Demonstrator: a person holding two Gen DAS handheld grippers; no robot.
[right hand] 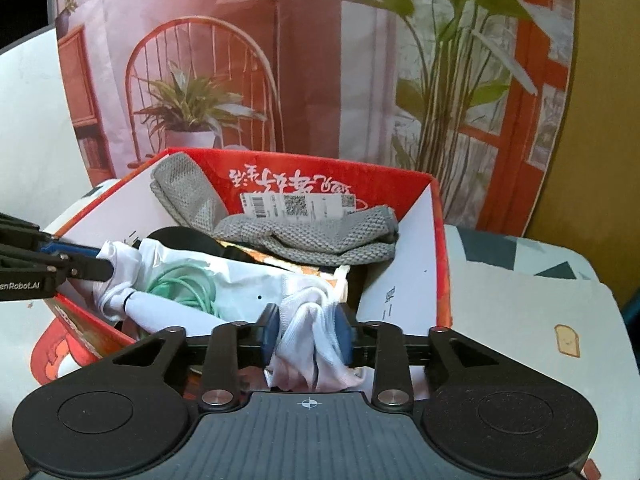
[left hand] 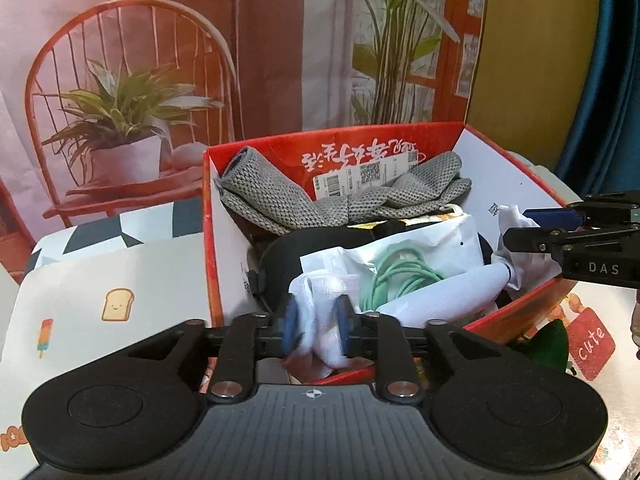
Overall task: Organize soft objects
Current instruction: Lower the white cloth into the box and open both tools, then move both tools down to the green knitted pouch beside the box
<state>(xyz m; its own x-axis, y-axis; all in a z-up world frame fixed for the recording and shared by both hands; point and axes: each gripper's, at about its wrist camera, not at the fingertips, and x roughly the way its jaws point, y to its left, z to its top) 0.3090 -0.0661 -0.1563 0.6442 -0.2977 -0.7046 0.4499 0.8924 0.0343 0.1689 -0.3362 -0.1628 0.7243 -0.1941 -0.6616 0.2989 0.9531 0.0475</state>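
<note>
A red cardboard box (left hand: 208,240) (right hand: 442,248) stands open on the table. It holds a grey knitted cloth (left hand: 272,200) (right hand: 320,240), a coiled green cable (left hand: 396,280) (right hand: 188,284), a white packet (left hand: 440,244) and a black item (left hand: 280,256). A white cloth (left hand: 320,316) (right hand: 308,340) lies over the near side of the pile. My left gripper (left hand: 316,330) hangs over the box's near rim, its blue pads slightly apart with one bunch of the cloth loose between them. My right gripper (right hand: 308,340) stands likewise around the cloth's other bunch. Each shows in the other's view: right gripper (left hand: 514,227), left gripper (right hand: 104,260).
The box sits on a table cover printed with toast (left hand: 116,304) and ice-lolly pictures. Behind it hangs a printed backdrop (left hand: 132,80) of a red chair and plants. A red "cute" tag (left hand: 592,338) lies right of the box; a blue curtain (left hand: 600,120) hangs at far right.
</note>
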